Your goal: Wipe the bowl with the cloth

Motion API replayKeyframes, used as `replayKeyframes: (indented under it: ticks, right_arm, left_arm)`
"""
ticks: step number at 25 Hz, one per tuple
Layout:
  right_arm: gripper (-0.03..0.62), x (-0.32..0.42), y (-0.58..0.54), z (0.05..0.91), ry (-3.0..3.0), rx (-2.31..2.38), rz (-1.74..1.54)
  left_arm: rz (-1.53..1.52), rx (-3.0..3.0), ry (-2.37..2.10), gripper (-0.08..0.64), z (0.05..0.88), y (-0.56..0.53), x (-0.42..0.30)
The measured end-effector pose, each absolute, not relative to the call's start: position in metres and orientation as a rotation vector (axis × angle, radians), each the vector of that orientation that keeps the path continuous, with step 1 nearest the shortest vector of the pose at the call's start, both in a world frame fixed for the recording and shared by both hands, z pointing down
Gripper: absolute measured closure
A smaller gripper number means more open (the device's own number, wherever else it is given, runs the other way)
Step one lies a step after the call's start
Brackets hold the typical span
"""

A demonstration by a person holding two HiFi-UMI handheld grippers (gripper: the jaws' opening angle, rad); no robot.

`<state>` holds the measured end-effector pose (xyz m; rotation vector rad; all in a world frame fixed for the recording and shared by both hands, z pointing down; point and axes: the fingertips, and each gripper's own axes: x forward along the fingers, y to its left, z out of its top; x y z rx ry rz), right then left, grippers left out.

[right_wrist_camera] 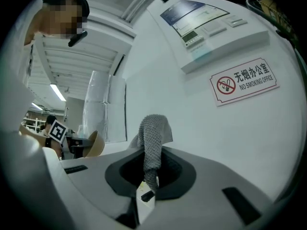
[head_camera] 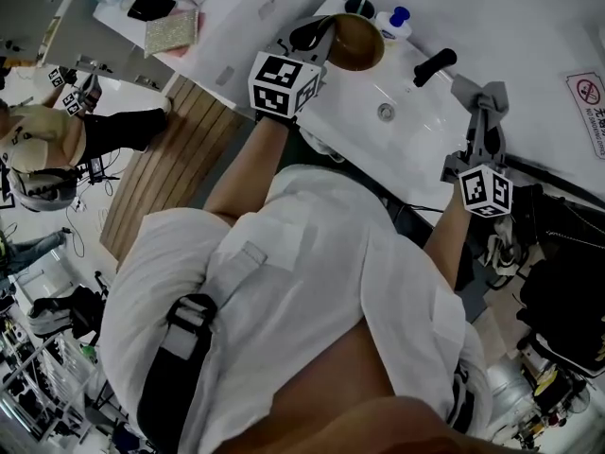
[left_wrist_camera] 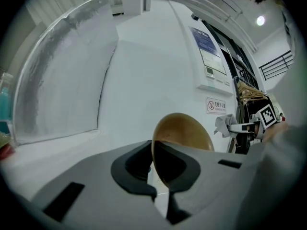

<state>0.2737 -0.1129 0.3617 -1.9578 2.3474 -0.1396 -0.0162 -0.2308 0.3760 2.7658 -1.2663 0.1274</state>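
The left gripper (head_camera: 321, 38) was up over the far left corner of the white sink (head_camera: 411, 130). Its fingers (left_wrist_camera: 129, 169) were shut tight on the rim of the brown bowl (left_wrist_camera: 184, 131). The bowl stood on edge, the rim running down between the fingers and the round body rising beyond their tips. In the head view the bowl (head_camera: 357, 43) sat just past those fingertips, with a blue-capped bottle (head_camera: 397, 19) near it on the far side.

Further right, well apart from the bowl, the right gripper (head_camera: 475, 102) was held above the sink's right edge. Its fingers (right_wrist_camera: 180, 178) were clamped on the grey knitted cloth (right_wrist_camera: 153, 138). The cloth stood up out of the gap, folded over at the top, with a short end hanging below the pinch. From the right gripper view the bowl (right_wrist_camera: 96, 147) showed off to the left of those fingers. A no-smoking sign (right_wrist_camera: 244, 83) hung on the white wall above and to their right.
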Motion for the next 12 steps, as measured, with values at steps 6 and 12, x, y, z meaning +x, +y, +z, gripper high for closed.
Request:
replayKeyframes:
  ticks: [6, 12]
  right_arm:
    - [0.551, 0.270, -0.112, 0.358, 2.389, -1.962, -0.108]
    - [0.551, 0.267, -0.112, 0.351, 2.409, -1.971, -0.053]
  left_arm:
    - [0.122, 2.800, -1.238, 0.543, 0.373, -0.226, -0.011]
    - [0.085, 2.829, -1.227, 0.543, 0.365, -0.223, -0.007]
